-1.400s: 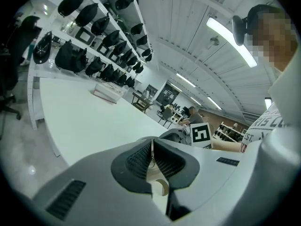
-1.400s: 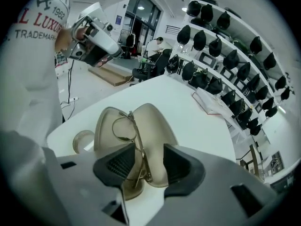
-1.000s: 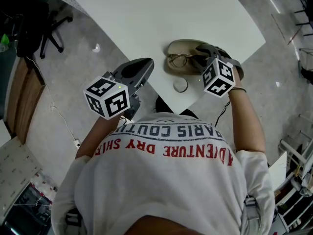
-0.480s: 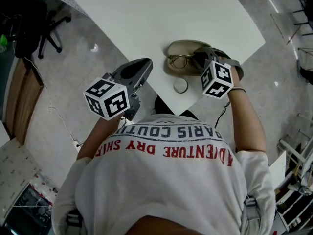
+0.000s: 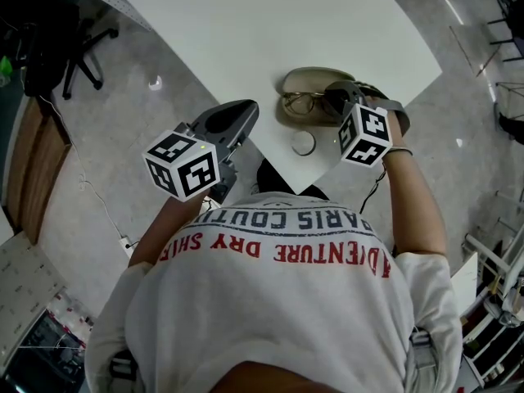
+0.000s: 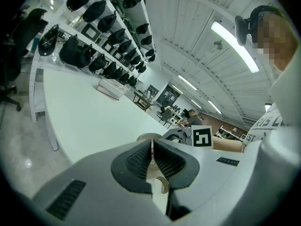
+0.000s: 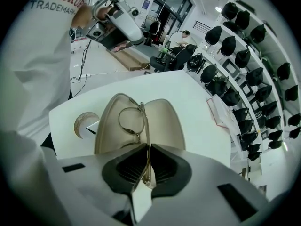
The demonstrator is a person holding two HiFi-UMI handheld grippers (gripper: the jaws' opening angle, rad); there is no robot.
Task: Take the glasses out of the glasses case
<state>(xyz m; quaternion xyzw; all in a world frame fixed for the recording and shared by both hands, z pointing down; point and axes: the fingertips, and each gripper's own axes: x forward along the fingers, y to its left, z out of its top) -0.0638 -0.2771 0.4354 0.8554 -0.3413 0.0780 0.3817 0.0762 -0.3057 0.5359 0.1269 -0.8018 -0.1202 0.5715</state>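
White table [image 5: 246,23] holds the open glasses case [image 7: 167,121] near its corner, the glasses [image 7: 139,126] lying inside. The right gripper [image 7: 146,166], whose jaws have just been closing, pinches their thin frame, apparently ready to lift, while the left gripper [image 6: 153,157] waits aside, jaws together, holding nothing.

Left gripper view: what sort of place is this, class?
Probably a big shared workroom or lab: wall shelves of black gear, ceiling strip lights, people at desks beyond the white table.
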